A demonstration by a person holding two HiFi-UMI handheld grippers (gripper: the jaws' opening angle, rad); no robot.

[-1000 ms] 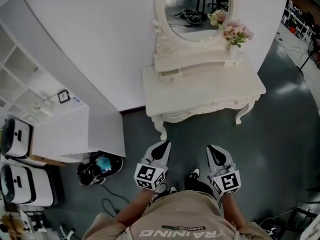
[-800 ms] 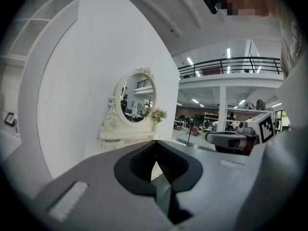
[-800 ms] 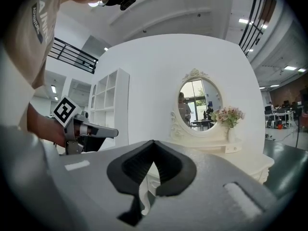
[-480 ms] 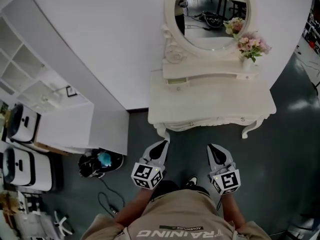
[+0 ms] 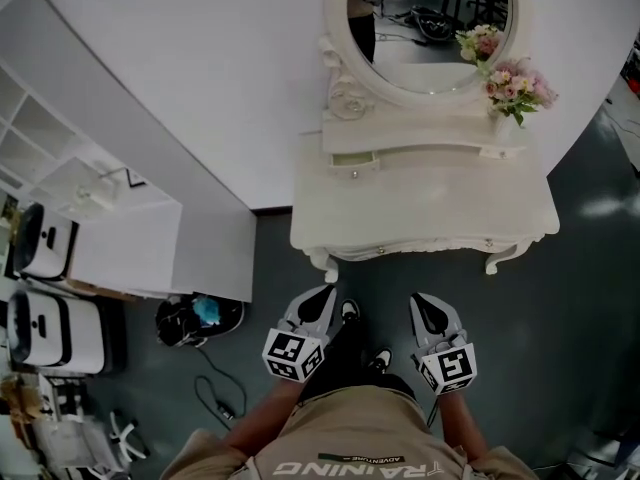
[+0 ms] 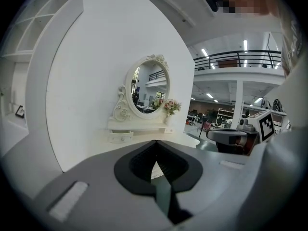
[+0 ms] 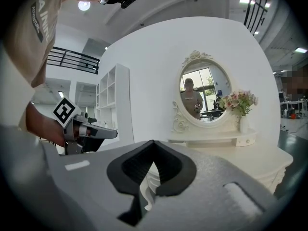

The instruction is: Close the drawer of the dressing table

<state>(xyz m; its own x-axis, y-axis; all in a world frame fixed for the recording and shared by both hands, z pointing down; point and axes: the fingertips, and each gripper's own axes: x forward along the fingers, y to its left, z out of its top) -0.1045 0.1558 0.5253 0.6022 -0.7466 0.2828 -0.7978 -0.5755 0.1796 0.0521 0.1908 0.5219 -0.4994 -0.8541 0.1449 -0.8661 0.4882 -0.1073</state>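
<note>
Head view: dressing table [image 5: 420, 213] at 12 o'clock. Small drawer [image 5: 352, 162] at left end of upper shelf sticks out. Left gripper [image 5: 323, 296] and right gripper [image 5: 424, 304] low, near 6 – well apart from drawer. Shirt [image 5: 350, 433] print reads "ADVENTURE".

Left gripper view: jaws together, nothing between – drawer at 9 o'clock from tips, far off.

Right gripper view: jaws together, empty.

Top of mirror [image 5: 425, 28] cut off at edge; dressing table [image 5: 420, 208] front hidden under tabletop; small drawer [image 5: 352, 162] gap indiscernible.
</note>
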